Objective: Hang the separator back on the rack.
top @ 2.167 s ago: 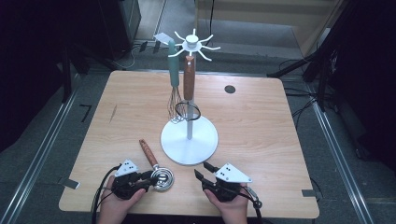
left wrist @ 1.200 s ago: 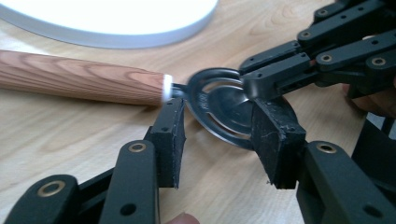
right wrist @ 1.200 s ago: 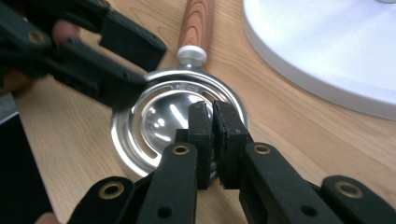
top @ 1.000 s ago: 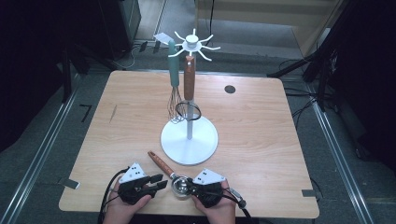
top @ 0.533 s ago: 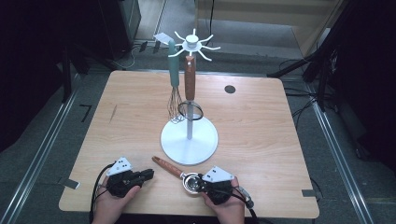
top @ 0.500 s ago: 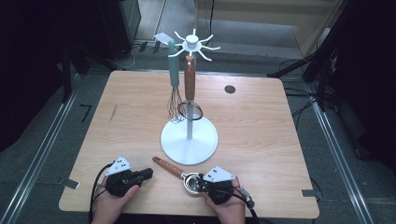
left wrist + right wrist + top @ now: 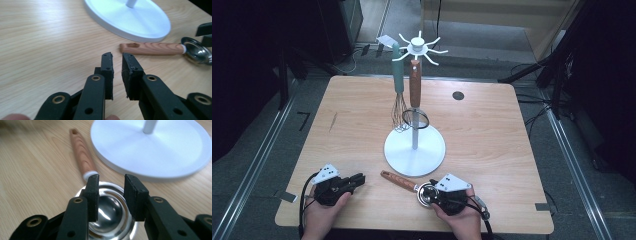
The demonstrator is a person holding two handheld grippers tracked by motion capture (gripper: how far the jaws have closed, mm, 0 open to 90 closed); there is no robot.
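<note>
Since a second ago the left gripper (image 7: 358,178) has drawn leftward off the ladle (image 7: 409,185), jaws pressed together, empty. On the table by the stand (image 7: 414,150) lies the ladle; the right gripper (image 7: 430,192) straddles its bowl, jaws just easing apart.

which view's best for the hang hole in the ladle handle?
The left gripper view: the ladle's handle lies side-on and close, with the hole plain at its near end. The right gripper view shows the hole small and far off along the handle. In the high view the handle is too small to show it.
</note>
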